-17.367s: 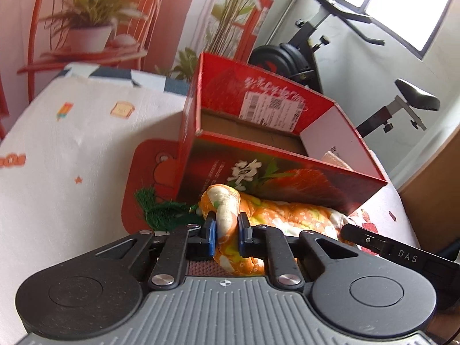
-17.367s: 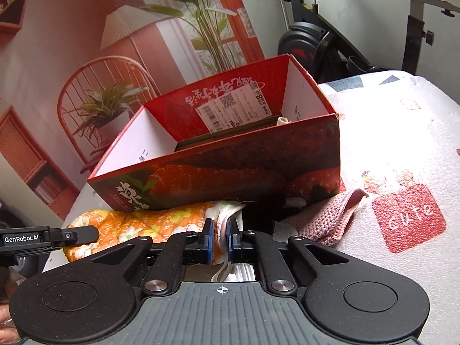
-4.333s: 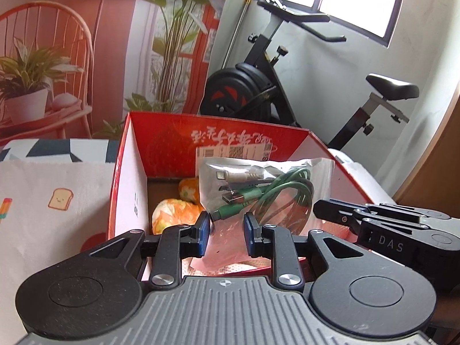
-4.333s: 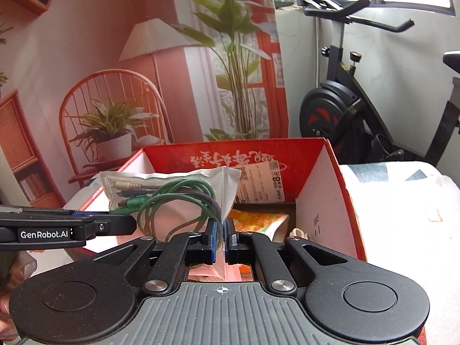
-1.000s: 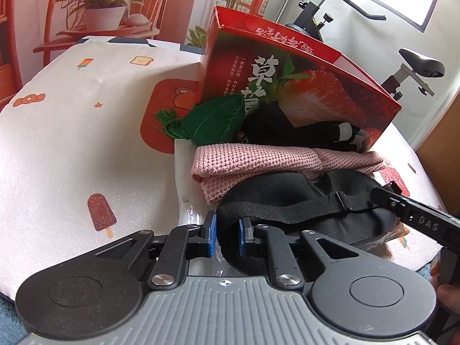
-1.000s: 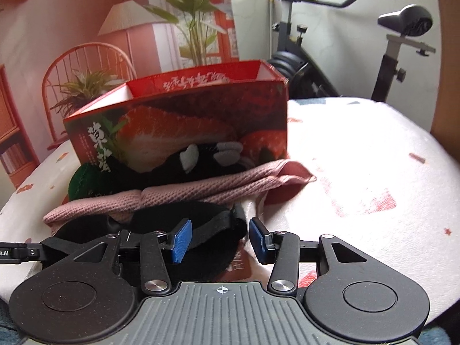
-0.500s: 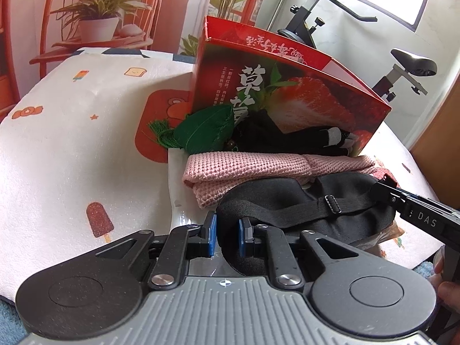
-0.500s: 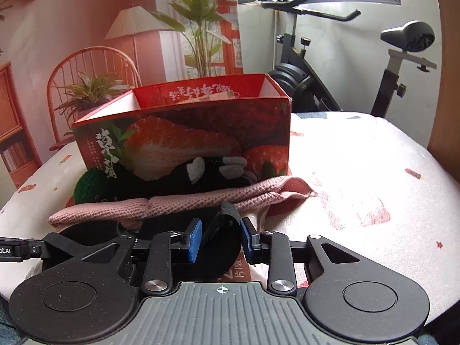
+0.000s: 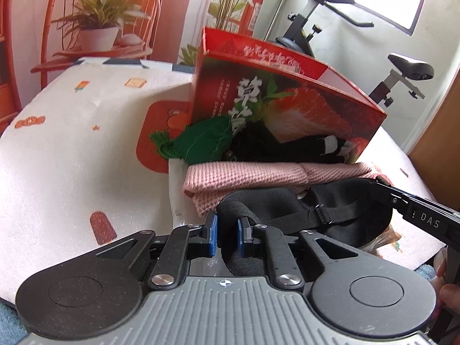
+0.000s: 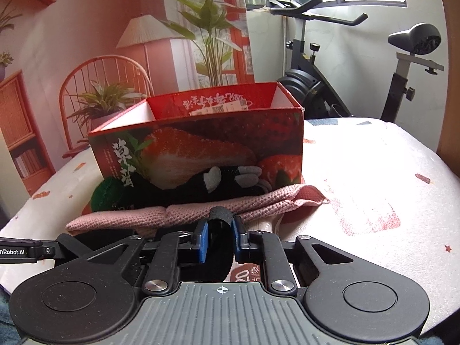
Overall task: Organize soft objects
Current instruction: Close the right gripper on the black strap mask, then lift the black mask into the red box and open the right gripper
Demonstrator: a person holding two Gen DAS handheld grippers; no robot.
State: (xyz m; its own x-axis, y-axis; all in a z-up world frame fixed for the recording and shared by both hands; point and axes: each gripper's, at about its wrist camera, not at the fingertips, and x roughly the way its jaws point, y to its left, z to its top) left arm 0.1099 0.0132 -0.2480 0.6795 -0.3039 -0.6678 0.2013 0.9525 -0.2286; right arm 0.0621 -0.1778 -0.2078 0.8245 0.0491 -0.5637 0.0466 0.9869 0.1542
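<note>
Left wrist view: the left gripper [image 9: 227, 234] is clamped on one end of a black sleep mask [image 9: 339, 218], with the blue pads [image 9: 213, 234] pressing the fabric from both sides. The sleep mask is stretched to the right across the front of the pile, and its elastic strap [image 9: 313, 214] with a buckle is seen running along its surface. At the far right, the right gripper [image 9: 385, 181] is seen side-on at the other end of the mask.

Right wrist view: the right gripper [image 10: 219, 237] is closing, and a folded black band of the sleep mask [image 10: 220, 247] is held upright between its blue pads [image 10: 203, 241], which are in contact with it. The tip of the left gripper [image 10: 61, 243] is visible at the left edge.

The sleep mask is located at the near edge of the table, just in front of a folded pink knitted cloth [image 9: 258, 176], which it partly overlaps. Behind the cloth, a black glove with grey fingertips [image 10: 230, 179] and a green leaf-shaped item with a tassel [image 9: 201, 142] are lodged against the front wall of a red strawberry-printed carton [image 10: 201, 149]. The carton is open at the top and stands on a white patterned tablecloth [image 9: 72, 149]. An exercise bike [image 10: 330, 83] is positioned behind the table.
</note>
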